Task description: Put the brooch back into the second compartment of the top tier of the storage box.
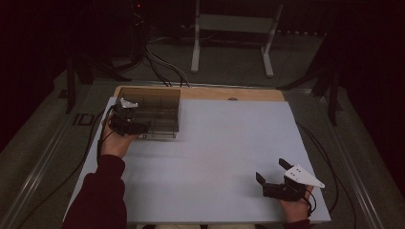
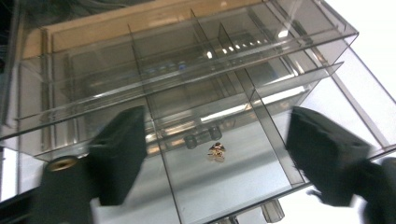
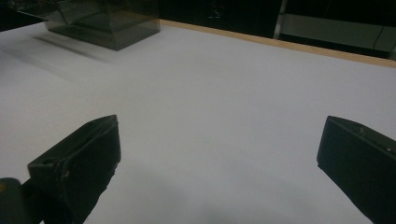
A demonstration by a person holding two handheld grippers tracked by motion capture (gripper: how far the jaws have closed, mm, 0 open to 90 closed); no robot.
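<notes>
Gaping wide, the left gripper (image 2: 210, 154) frames a clear plastic box (image 2: 187, 93) w/ dividers, nothing pinched between the jaws. Small gold-coloured piece (image 2: 216, 151) sits on the floor of a front compartment, dead centre between the jaws; can't tell what it is. Box sits at the table's (image 1: 215, 157) 11 o'clock corner, left hand (image 1: 114, 140) just at its 7 o'clock. Right gripper (image 1: 272, 172) down at 4 o'clock, jaws also wide, holding nothing, above bare white tabletop, well apart from the box.
</notes>
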